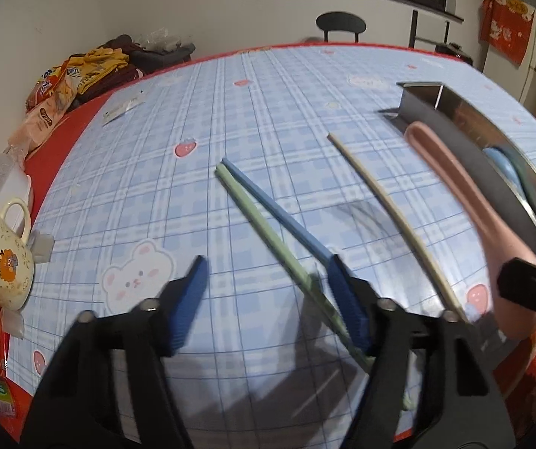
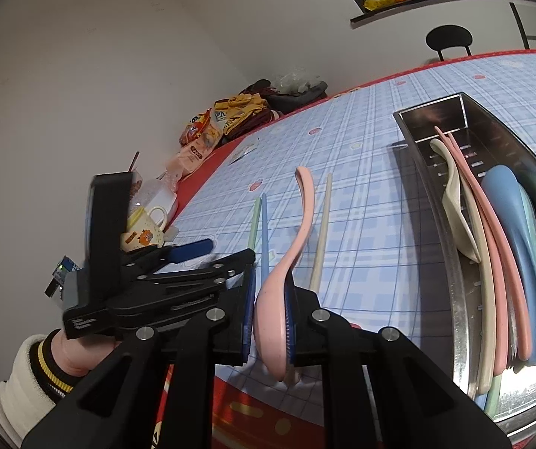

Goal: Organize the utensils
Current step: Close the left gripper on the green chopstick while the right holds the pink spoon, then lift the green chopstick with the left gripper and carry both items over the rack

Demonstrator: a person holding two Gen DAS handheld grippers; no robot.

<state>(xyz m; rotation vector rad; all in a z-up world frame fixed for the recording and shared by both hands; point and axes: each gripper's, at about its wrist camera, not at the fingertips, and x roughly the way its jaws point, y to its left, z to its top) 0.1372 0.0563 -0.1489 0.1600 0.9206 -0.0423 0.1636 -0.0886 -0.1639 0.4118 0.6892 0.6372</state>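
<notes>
My right gripper (image 2: 269,321) is shut on the bowl of a pink spoon (image 2: 297,232) and holds it above the table, left of the steel tray (image 2: 451,258); the spoon also shows in the left wrist view (image 1: 451,183). My left gripper (image 1: 271,299) is open and empty, low over the checked tablecloth. A green chopstick (image 1: 264,224) and a blue chopstick (image 1: 279,213) lie side by side between its fingers, close to the right finger (image 1: 346,299). A cream chopstick (image 1: 387,202) lies to their right. The tray holds several spoons and chopsticks, pink, cream, blue and green.
A yellow-rimmed mug (image 1: 0,254) stands at the table's left edge among jars and snack bags (image 1: 51,101). Clothes are piled at the far left corner (image 1: 118,60). A black chair (image 1: 339,26) stands behind the table. The red table edge runs close below both grippers.
</notes>
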